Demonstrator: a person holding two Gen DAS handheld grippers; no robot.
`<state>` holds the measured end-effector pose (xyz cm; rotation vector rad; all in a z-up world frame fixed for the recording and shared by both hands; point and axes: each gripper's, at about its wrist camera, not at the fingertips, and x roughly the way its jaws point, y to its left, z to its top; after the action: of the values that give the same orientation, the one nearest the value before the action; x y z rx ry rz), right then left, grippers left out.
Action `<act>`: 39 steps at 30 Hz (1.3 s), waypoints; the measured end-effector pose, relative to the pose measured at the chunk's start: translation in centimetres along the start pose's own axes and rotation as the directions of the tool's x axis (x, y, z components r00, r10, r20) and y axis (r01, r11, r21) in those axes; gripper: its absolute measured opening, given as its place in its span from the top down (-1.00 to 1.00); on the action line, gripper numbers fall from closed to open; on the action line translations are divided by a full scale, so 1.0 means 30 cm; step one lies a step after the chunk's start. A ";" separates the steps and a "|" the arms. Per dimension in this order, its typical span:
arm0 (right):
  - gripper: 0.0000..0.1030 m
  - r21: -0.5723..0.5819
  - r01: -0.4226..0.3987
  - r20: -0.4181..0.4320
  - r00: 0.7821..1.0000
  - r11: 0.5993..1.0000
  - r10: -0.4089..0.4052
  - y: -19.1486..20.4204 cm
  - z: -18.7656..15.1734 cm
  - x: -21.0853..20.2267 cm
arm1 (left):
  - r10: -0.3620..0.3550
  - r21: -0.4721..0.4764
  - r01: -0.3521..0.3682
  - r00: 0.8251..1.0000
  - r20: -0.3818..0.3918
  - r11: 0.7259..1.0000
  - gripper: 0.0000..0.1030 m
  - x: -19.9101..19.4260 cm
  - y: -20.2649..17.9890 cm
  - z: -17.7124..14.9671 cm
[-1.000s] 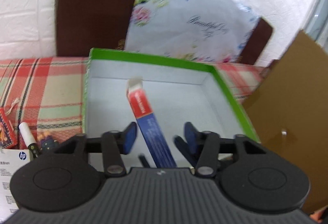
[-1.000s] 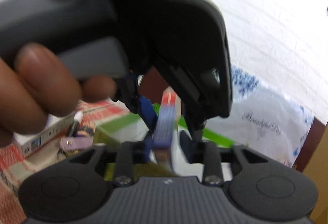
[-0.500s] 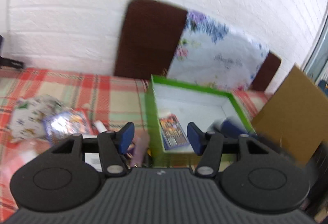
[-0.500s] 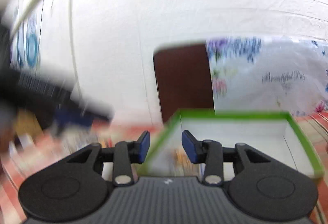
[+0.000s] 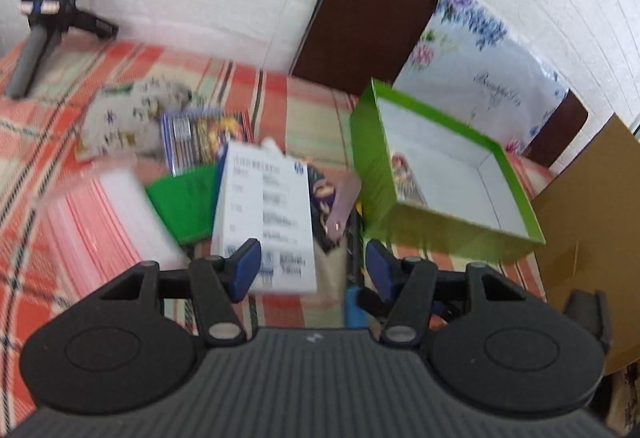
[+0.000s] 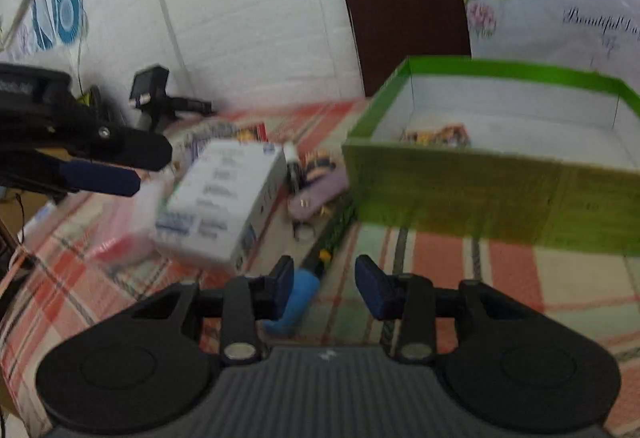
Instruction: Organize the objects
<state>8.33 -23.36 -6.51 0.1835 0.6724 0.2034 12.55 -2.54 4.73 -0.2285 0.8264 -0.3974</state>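
A green box [image 5: 452, 226] with a white inside [image 6: 480, 193] stands on the plaid cloth and holds a colourful card pack [image 5: 404, 173]. Left of it lies a pile: a white printed box [image 5: 266, 213] [image 6: 218, 205], a green item [image 5: 184, 201], a pink-edged clear stack [image 5: 108, 213], a lilac clip [image 5: 344, 205] and a blue-tipped pen [image 6: 302, 294]. My left gripper [image 5: 314, 270] is open and empty above the white box. My right gripper [image 6: 324, 284] is open and empty over the pen. The left gripper's fingers [image 6: 100, 173] show at the left of the right wrist view.
A patterned pouch [image 5: 132, 117] and a glossy card pack [image 5: 208, 133] lie behind the pile. A grey-handled device [image 5: 44, 21] rests at the far left by the white brick wall. A brown chair back [image 5: 368, 25], a floral bag [image 5: 480, 57] and brown cardboard [image 5: 588, 197] stand around the box.
The blue and red carton passed between my grippers is gone from both. Both grippers have pulled back out of the green box and swung left toward the pile.
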 end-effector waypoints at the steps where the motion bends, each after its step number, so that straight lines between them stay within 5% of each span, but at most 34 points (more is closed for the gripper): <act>1: 0.13 0.003 -0.017 -0.006 1.000 1.000 0.017 0.012 -0.020 0.011 | -0.001 0.004 0.001 1.000 -0.006 1.000 -0.16 0.004 -0.006 -0.009; 5: 0.49 -0.151 -0.015 -0.022 1.000 0.988 0.012 0.076 -0.045 0.016 | -0.021 0.036 0.023 0.999 -0.040 0.999 -0.16 0.032 -0.048 -0.031; 11: 0.59 0.060 -0.166 -0.068 0.983 0.984 0.170 -0.026 -0.107 -0.101 | 0.009 0.083 0.005 0.986 -0.169 0.997 -0.16 0.156 -0.119 -0.115; 14: 0.60 0.207 -0.258 -0.083 0.956 0.944 0.280 -0.096 -0.152 -0.148 | 0.046 0.100 -0.024 0.973 -0.224 0.995 -0.16 0.219 -0.127 -0.157; 16: 0.60 0.290 -0.312 -0.086 0.933 0.905 0.349 -0.134 -0.171 -0.159 | 0.072 0.125 -0.049 0.979 -0.193 0.991 -0.16 0.229 -0.147 -0.171; 18: 0.60 0.330 -0.344 -0.081 0.917 0.879 0.390 -0.153 -0.177 -0.161 | 0.082 0.135 -0.057 0.979 -0.185 0.989 0.08 0.235 -0.170 -0.167; 19: 0.60 0.339 -0.358 -0.073 0.912 0.870 0.404 -0.155 -0.176 -0.167 | 0.067 0.119 -0.044 0.979 -0.192 0.992 0.48 0.236 -0.179 -0.161; 21: 0.60 0.330 -0.369 -0.048 0.913 0.869 0.406 -0.161 -0.162 -0.188 | 0.010 0.077 0.005 0.981 -0.192 0.997 0.55 0.219 -0.198 -0.133; 25: 0.61 0.248 -0.358 0.071 0.933 0.900 0.352 -0.176 -0.084 -0.261 | -0.051 0.163 0.067 0.993 -0.102 0.984 0.59 0.156 -0.334 -0.023; 28: 0.61 0.139 -0.255 0.186 0.956 0.957 0.228 -0.200 0.003 -0.318 | -0.090 0.245 0.101 0.994 -0.054 0.964 0.59 0.172 -0.454 0.077; 32: 0.61 0.085 -0.078 0.308 0.950 0.993 0.048 -0.258 0.113 -0.314 | -0.140 0.334 0.128 0.990 0.011 0.934 0.59 0.268 -0.593 0.171; 39: 0.60 0.118 0.160 0.294 0.937 0.980 -0.188 -0.398 0.185 -0.178 | -0.103 0.375 0.098 0.995 -0.008 0.922 0.53 0.496 -0.720 0.193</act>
<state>9.28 -36.77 -1.84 0.2374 0.3880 -0.0279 20.49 -28.16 6.15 0.0843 0.7126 -0.6416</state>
